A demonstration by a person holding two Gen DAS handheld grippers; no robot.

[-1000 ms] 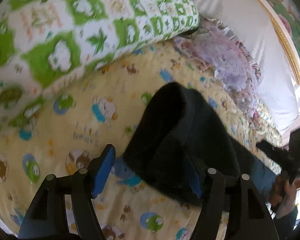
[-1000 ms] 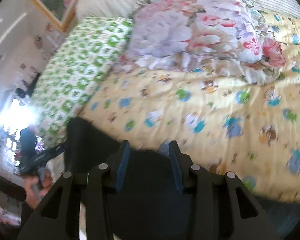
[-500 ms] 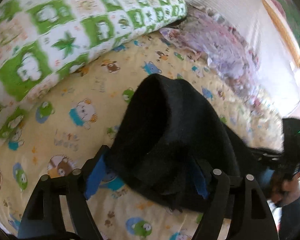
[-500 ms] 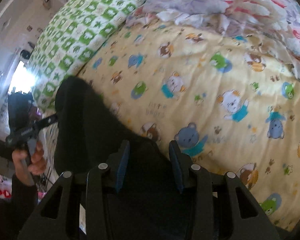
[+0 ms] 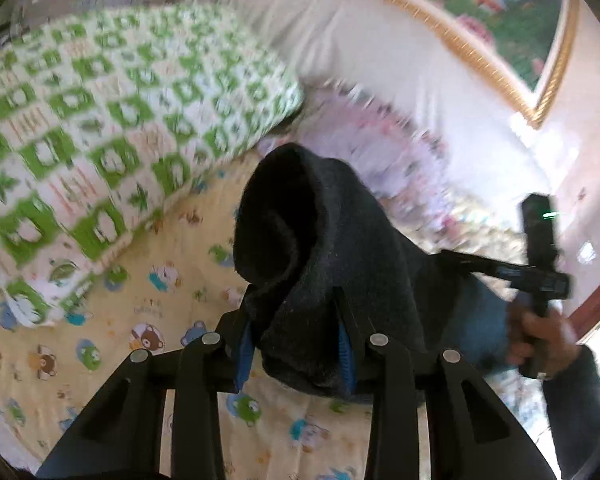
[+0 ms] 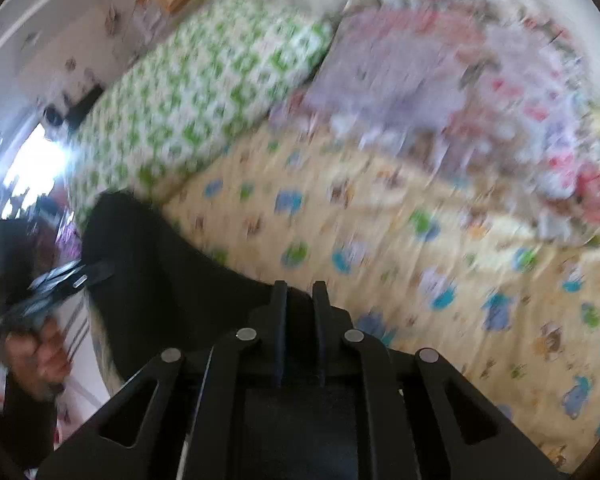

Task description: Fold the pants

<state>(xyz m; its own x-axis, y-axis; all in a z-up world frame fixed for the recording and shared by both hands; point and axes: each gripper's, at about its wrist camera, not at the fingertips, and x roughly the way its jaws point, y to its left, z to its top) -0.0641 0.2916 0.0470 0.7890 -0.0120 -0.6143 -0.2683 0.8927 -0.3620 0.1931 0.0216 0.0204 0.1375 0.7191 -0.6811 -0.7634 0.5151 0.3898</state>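
Observation:
Dark, nearly black pants point(image 5: 320, 248) hang bunched between my two grippers above a yellow cartoon-print bedsheet point(image 5: 100, 344). My left gripper point(image 5: 296, 344) is shut on a thick fold of the pants, lifted off the bed. In the right wrist view my right gripper point(image 6: 300, 304) is shut on the pants point(image 6: 160, 280), which stretch left toward the left gripper held in a hand point(image 6: 40, 352). The right gripper and the hand holding it also show in the left wrist view point(image 5: 540, 280).
A green-and-white patterned pillow point(image 5: 92, 132) lies at the head of the bed, next to a floral purple-pink pillow point(image 6: 460, 80). A white headboard point(image 5: 360, 40) and a gold-framed picture point(image 5: 500, 20) stand behind. Both views are motion-blurred.
Both grippers closed on the pants; the left was open around the cloth before. The pants rose off the sheet, and both views tilted up toward the headboard.

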